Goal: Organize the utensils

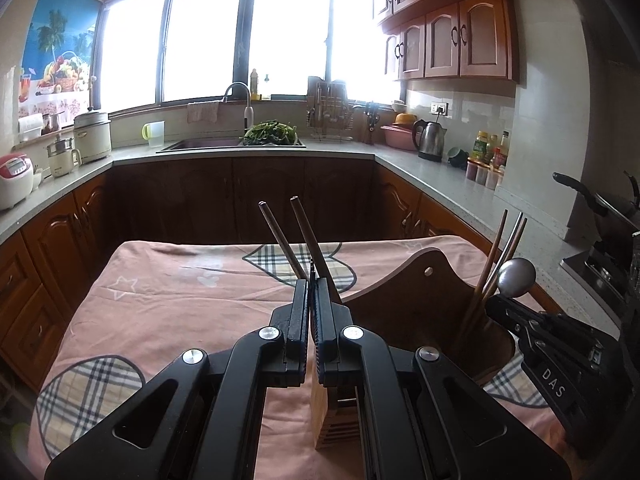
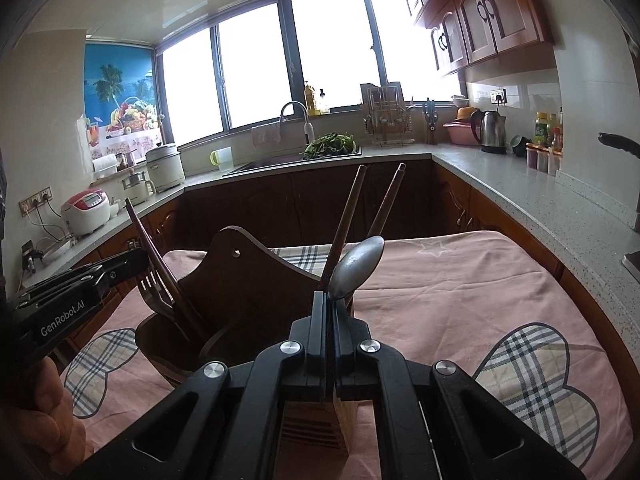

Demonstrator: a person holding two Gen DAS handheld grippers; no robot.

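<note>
My left gripper (image 1: 311, 280) is shut on two dark chopsticks (image 1: 310, 240) that point up and away above the pink tablecloth. My right gripper (image 2: 331, 300) is shut on a metal spoon (image 2: 358, 268), bowl up. In the left wrist view the spoon (image 1: 516, 278) and right gripper (image 1: 560, 360) are at the right, over the dark wooden utensil holder (image 1: 416, 304), which holds several chopsticks (image 1: 496, 256). In the right wrist view the holder (image 2: 240, 280) contains a fork (image 2: 154, 292) and chopsticks (image 2: 348, 216); the left gripper (image 2: 76, 296) is at its left. A light slatted wooden box (image 1: 334, 416) lies under the jaws.
The table (image 1: 168, 300) with the pink cloth is enclosed by a U-shaped counter (image 1: 440, 168) with a sink (image 1: 208, 145), kettle (image 1: 431, 140), rice cookers (image 1: 14, 180) and bottles (image 1: 488, 152). A pan handle (image 1: 580, 192) sticks out at the right.
</note>
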